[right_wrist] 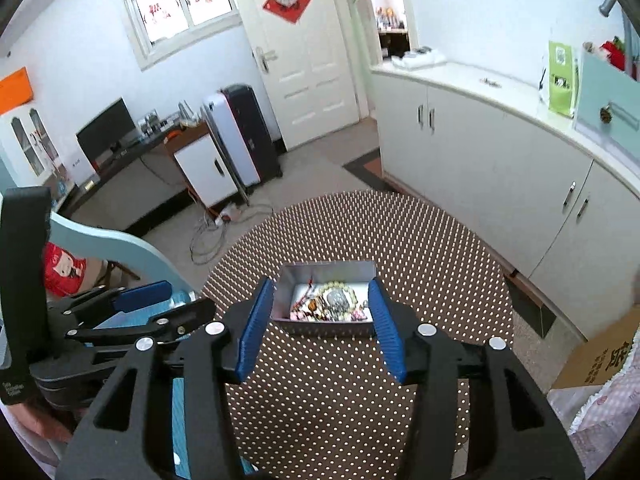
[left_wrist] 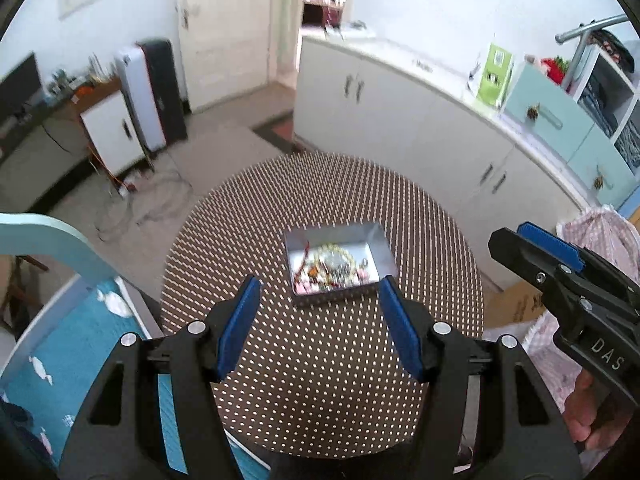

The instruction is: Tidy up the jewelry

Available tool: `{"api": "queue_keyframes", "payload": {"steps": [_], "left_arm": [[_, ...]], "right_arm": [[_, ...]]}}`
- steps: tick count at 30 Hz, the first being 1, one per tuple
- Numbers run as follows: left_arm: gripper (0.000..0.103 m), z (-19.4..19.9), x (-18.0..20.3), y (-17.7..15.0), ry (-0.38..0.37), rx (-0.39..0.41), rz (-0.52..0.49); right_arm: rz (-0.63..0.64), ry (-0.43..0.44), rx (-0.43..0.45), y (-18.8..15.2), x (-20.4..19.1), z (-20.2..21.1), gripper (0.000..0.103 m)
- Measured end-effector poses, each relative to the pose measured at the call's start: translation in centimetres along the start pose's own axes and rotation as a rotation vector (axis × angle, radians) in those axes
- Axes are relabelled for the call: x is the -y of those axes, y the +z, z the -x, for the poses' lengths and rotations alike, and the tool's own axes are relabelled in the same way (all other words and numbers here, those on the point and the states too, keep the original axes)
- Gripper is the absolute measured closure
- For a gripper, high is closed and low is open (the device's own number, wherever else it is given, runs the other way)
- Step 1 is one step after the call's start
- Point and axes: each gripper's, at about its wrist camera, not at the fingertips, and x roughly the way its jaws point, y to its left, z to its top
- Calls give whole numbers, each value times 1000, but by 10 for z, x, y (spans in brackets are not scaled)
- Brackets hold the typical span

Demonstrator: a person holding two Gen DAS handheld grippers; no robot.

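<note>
A small silver box [left_wrist: 382, 246] [right_wrist: 288, 300] sits open on the round brown dotted table [left_wrist: 320, 380] [right_wrist: 420, 240]. Inside it lies a tangle of jewelry [left_wrist: 334, 266] [right_wrist: 332, 304]: a pale bead bracelet, a red cord and small trinkets. My left gripper [left_wrist: 320, 284] hovers above the table on the near side of the box, open with nothing between its blue pads. My right gripper [right_wrist: 322, 286] is also open and empty, raised on the near side of the box. Each gripper shows at the edge of the other's view, the right [left_wrist: 560, 264] and the left [right_wrist: 132, 308].
White cabinets [left_wrist: 400, 112] [right_wrist: 480, 152] curve along the right behind the table. A light blue chair back [left_wrist: 52, 236] [right_wrist: 112, 244] stands at the left. Pink checked fabric [left_wrist: 600, 232] [right_wrist: 600, 412] and a cardboard box [right_wrist: 600, 356] lie at the right. Cables [right_wrist: 216, 232] trail on the floor.
</note>
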Motion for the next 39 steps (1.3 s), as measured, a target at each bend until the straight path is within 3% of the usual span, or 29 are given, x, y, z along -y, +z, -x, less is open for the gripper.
{"api": "queue_keyframes", "payload": {"steps": [6,13,28,39], "left_arm": [[41,59,16,-6,74,162,25],[41,90,26,-16,112,245,45],[41,92,37,-17,96,250,37],[39,85,42,-17,94,239,19]], "right_arm": [[77,25,115,5,-11,45,38],[126,40,201,-1,-14,70,28],[131,-13,223,-12,-9,72,19],[93,-27,209,-15,-5,75,17]]}}
